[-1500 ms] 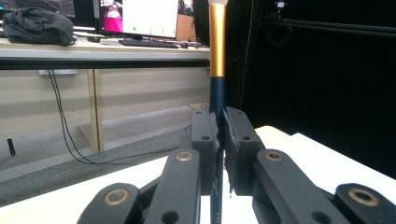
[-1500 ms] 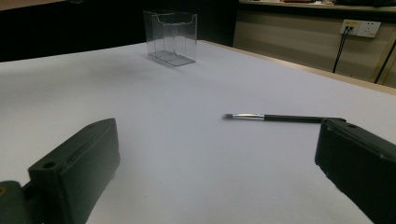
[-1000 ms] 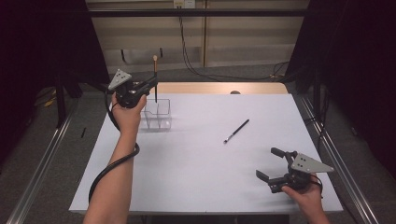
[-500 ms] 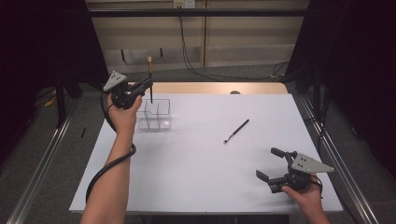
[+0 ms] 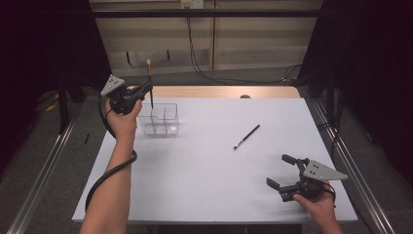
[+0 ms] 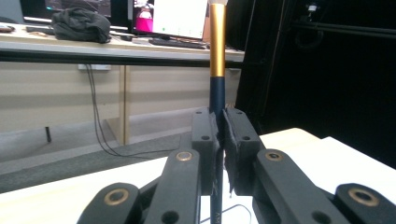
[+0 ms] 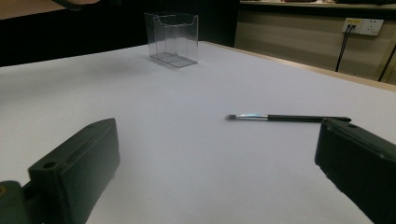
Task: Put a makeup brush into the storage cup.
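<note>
Brushes are the things in hand. One brush (image 5: 150, 84) stands upright in the left gripper (image 5: 144, 90), its matte black jaws pressed tight on the dark, slim, round handle (image 6: 216, 100). Above the pads the handle gives way to a smooth gold metal sleeve (image 6: 217, 44), and a pale tuft of bristles tops it. The lower end of this brush hangs just above the back left corner of a clear plastic box (image 5: 159, 120), a small rectangular holder with thin, glossy walls and dividers inside, which sits on the left far part of the table (image 5: 204, 170).

The table top is a flat, matte white sheet with a pale wooden edge along its far side. A second, thinner brush (image 5: 246, 136) lies flat on it near the middle, well apart from the box; it has a black stick handle, a short shiny silver collar (image 7: 251, 116) and a small dark tip.

The right gripper (image 5: 286, 171) rests low at the near right corner, jaws spread wide with nothing between them. Its blocky black pads (image 7: 79, 163) look dull and slightly rough.
</note>
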Tool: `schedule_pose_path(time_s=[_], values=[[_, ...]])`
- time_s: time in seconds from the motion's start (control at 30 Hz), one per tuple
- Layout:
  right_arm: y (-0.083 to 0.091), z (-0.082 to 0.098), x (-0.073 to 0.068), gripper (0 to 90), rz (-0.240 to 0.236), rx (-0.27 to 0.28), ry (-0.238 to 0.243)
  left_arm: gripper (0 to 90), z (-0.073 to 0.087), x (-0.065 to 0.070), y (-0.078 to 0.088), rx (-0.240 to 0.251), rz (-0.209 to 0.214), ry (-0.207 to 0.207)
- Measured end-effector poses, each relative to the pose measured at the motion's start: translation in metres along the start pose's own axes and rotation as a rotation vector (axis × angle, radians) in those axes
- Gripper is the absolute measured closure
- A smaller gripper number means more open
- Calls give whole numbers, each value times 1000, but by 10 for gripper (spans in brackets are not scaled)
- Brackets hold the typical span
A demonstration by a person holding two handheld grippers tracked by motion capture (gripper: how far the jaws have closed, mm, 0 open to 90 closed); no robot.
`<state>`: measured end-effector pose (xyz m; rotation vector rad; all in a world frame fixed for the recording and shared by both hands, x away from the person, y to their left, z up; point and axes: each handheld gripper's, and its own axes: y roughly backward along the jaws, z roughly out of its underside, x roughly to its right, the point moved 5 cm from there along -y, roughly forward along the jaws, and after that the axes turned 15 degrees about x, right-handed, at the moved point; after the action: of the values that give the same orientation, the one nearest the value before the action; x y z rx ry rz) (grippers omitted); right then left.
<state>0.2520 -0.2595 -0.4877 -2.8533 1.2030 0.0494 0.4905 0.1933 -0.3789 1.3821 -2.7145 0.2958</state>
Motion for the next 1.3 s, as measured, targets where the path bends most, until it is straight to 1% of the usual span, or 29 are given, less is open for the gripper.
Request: schedule_pose_path(time_s=[0.4,0.53,0.57,0.73,1.03,1.1,1.17,1.3], values=[[0,0,0,0,-1,2,-4,836,-3,-11,7,4,-32,-4],[-1,0,0,0,-2,1,-3,836,-2,-16,9,-7,-44,-12],[-1,0,-1,0,-4,1,-2,836,-1,-17,10,-6,-54,-17],[-1,0,-1,0,-3,-1,-3,836,2,-21,12,-10,-63,-14],[0,0,-1,0,-3,3,-3,835,7,-20,10,-12,-72,-14],[0,0,-1,0,-3,1,-4,835,8,-20,10,-7,-72,-5],[0,0,0,0,-1,1,-4,836,8,-19,10,-5,-76,-9],[0,0,0,0,-2,1,-3,836,11,-18,10,-8,-71,-2]])
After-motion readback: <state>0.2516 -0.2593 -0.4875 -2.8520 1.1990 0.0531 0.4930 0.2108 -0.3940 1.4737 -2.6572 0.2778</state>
